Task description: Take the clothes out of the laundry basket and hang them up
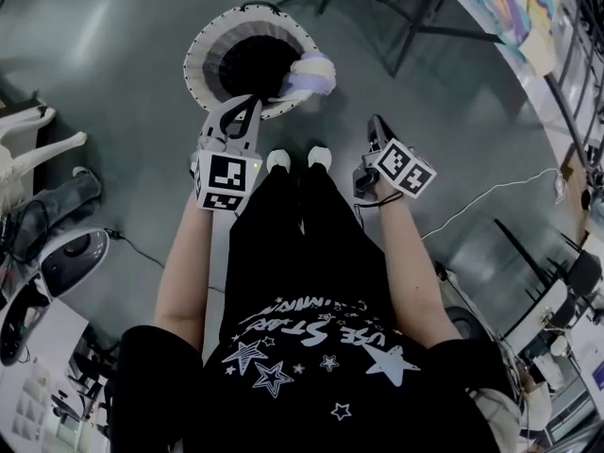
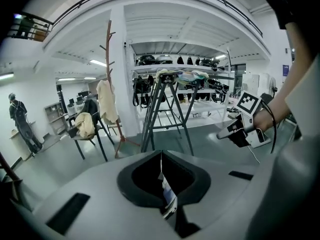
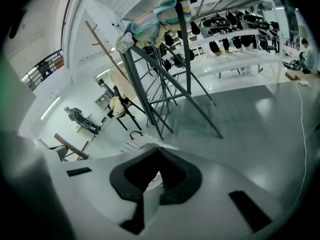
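A large lab or workshop hall: glossy grey floor (image 1: 123,26), open shelving (image 2: 200,65) loaded with black gear (image 2: 146,59).

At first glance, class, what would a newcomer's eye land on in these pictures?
The round white laundry basket sits on the floor ahead of the person's feet, a pale lilac garment draped over its right rim. The left gripper and right gripper hover shut near it.
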A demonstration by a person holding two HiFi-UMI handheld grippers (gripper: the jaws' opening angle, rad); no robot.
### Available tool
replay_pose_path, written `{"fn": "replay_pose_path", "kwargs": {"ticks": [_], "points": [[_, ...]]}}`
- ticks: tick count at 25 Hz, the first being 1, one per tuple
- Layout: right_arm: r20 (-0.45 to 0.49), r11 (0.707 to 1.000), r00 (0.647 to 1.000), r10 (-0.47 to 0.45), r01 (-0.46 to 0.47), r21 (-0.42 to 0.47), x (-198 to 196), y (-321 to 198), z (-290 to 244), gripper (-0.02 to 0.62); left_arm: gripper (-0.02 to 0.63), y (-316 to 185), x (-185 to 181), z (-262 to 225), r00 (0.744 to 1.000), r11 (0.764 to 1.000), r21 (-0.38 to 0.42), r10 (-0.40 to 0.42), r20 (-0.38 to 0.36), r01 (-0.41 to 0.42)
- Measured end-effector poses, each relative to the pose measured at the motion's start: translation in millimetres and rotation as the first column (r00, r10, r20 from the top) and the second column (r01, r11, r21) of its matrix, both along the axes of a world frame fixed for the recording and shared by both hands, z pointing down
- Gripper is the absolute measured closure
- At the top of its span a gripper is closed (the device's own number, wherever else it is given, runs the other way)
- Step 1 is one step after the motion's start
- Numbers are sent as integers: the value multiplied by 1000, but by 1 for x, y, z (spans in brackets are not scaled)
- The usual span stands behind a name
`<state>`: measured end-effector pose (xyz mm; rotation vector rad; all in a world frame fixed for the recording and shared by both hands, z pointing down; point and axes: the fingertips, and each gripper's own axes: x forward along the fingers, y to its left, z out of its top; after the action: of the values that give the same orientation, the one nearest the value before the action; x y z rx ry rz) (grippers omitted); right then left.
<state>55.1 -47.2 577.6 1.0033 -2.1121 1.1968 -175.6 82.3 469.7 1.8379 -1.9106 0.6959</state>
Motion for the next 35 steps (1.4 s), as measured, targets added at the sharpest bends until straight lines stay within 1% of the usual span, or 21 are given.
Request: {"fn": "replay_pose_path", "kwargs": {"ticks": [2, 4, 7, 10, 15, 19, 23, 25, 27, 29, 32, 35], "points": [[3, 999, 1000, 25, -25, -47, 2, 2, 21, 583, 583, 3, 5, 9, 1000, 1000, -26, -5, 9, 5], [-5, 996, 999, 43, -43, -79, 5, 5, 40, 583, 583, 6, 11, 20, 1000, 999, -44, -13, 0, 13], [-23, 992, 999, 46, -48, -118, 8, 12, 70, 583, 583, 11, 19, 36, 1000, 997, -67, -24, -12, 23], [-30, 988, 999, 22, -27, -152, 3, 12, 107, 583, 583, 8, 18, 53, 999, 996, -84, -38, -4, 38], [-55, 983, 998, -29, 19, -183, -8, 12, 178, 580, 583, -2, 13, 92, 999, 994, -97, -41, 13, 42], [-88, 981, 992, -89, 72, -182, -18, 8, 230, 564, 583, -18, 10, 128, 999, 994, -109, -20, 41, 25], [-127, 980, 983, -134, 113, -167, -18, 3, 272, 537, 583, -29, 18, 174, 999, 990, -138, 12, 31, -8], [-161, 975, 968, -193, 171, -140, -19, 4, 293, 516, 583, -34, 20, 195, 999, 989, -148, 29, 23, -26], [-193, 965, 946, -259, 242, -105, -21, 6, 312, 493, 583, -38, 21, 212, 999, 988, -148, 37, 15, -35], [-223, 949, 923, -315, 307, -71, -23, 8, 328, 478, 583, -43, 20, 223, 999, 989, -141, 43, 7, -41], [-270, 925, 888, -373, 378, -35, -26, 13, 352, 470, 583, -49, 15, 236, 999, 990, -135, 49, 1, -48], [-341, 893, 844, -414, 450, 29, -31, 15, 371, 458, 583, -55, 5, 247, 997, 991, -117, 69, 29, -66]]}}
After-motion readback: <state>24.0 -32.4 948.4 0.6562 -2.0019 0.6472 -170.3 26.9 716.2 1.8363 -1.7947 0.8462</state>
